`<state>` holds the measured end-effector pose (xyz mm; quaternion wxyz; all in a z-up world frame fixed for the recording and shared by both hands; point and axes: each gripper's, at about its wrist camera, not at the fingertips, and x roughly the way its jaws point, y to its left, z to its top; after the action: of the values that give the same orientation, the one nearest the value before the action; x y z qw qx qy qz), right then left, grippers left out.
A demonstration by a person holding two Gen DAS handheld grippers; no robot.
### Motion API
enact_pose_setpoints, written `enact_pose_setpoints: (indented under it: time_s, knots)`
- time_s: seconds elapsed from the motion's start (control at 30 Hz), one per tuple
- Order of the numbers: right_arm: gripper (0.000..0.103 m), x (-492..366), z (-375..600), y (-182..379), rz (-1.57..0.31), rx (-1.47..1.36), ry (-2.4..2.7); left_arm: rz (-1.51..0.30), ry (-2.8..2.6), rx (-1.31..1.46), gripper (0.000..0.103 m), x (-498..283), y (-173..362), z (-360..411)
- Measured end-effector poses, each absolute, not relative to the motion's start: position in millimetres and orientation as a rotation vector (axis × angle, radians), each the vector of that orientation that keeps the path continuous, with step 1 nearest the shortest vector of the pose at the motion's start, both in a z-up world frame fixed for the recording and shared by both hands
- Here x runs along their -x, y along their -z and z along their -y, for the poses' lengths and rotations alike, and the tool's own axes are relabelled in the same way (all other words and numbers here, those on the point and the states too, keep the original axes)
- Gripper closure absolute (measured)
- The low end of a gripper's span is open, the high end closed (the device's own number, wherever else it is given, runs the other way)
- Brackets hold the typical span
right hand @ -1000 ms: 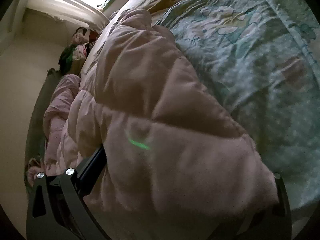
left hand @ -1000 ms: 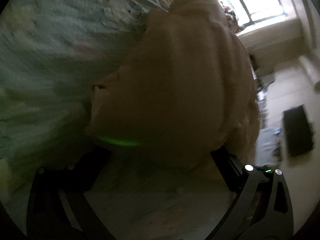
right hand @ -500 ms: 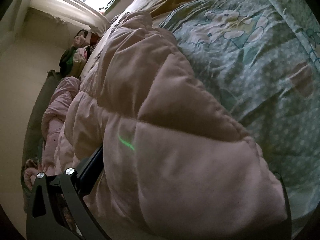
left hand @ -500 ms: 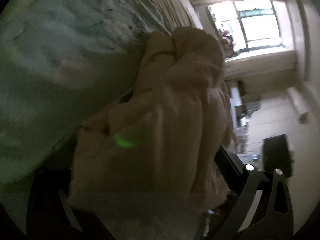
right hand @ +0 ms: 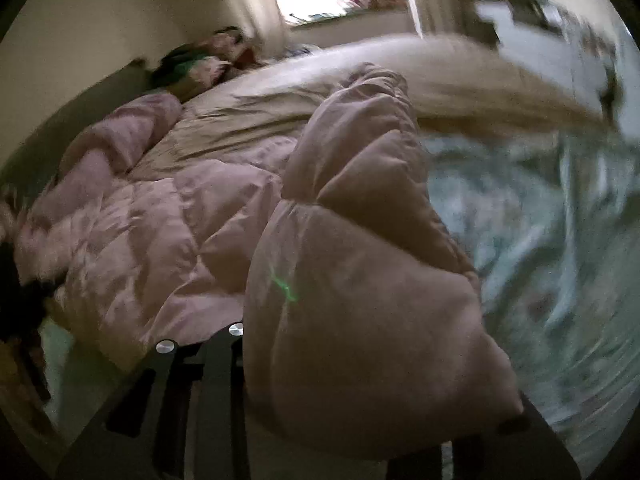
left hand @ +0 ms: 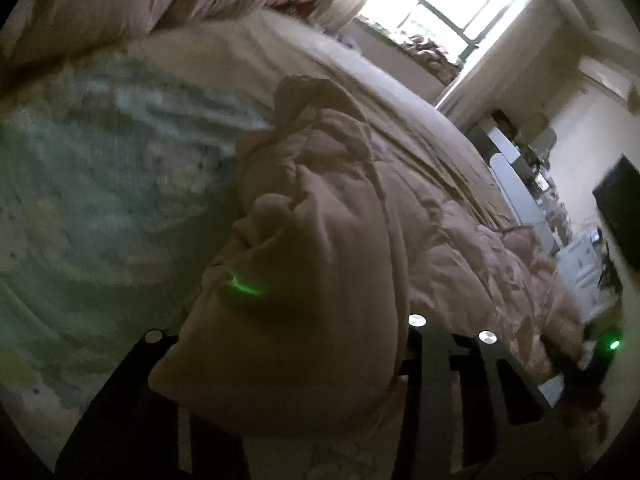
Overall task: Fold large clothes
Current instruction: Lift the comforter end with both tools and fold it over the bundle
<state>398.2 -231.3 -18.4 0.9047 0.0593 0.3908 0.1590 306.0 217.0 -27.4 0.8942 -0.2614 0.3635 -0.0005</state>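
In the left wrist view a bunched corner of the quilted garment (left hand: 304, 280) sits between the fingers of the left gripper (left hand: 280, 364), and the bed sheet (left hand: 100, 200) lies to its left. The window (left hand: 452, 4) stands behind the bed. In the right wrist view the garment (right hand: 360, 300) fills the right gripper (right hand: 376, 420), with the sheet (right hand: 560, 260) on its right and a pile of clothes (right hand: 200, 64) behind on the left.
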Motion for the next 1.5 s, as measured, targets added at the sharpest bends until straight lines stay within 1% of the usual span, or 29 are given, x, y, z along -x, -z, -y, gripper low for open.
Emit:
enact_pose_setpoints:
  time_s: [0.13,0.23,0.37,1.1,1.33,1.5]
  knots:
    - [0.076,-368,203,-11,-0.721,0.052,-0.345,-0.695,0.021,0.481,0.072,-300,11,-214]
    - [0.077,-341,196,-27,-0.659,0.081,-0.371,-0.672,0.026,0.452,0.072,-286,3,-208]
    - [0.077,-317,190,-36,-0.643,0.113,-0.399,-0.667,0.032,0.448,0.072,-269,0,-210]
    - [0.077,-224,233,-25,-0.678,0.047,-0.411,-0.659,0.028,0.382,0.072,-156,10,-192]
    - [0.077,-205,239,-19,-0.680,0.013,-0.391,-0.655,0.020,0.343,0.072,-138,14,-190]
    - [0.077,-194,225,-24,-0.634,0.093,-0.388,-0.670,-0.002,0.343,0.072,-132,28,-196]
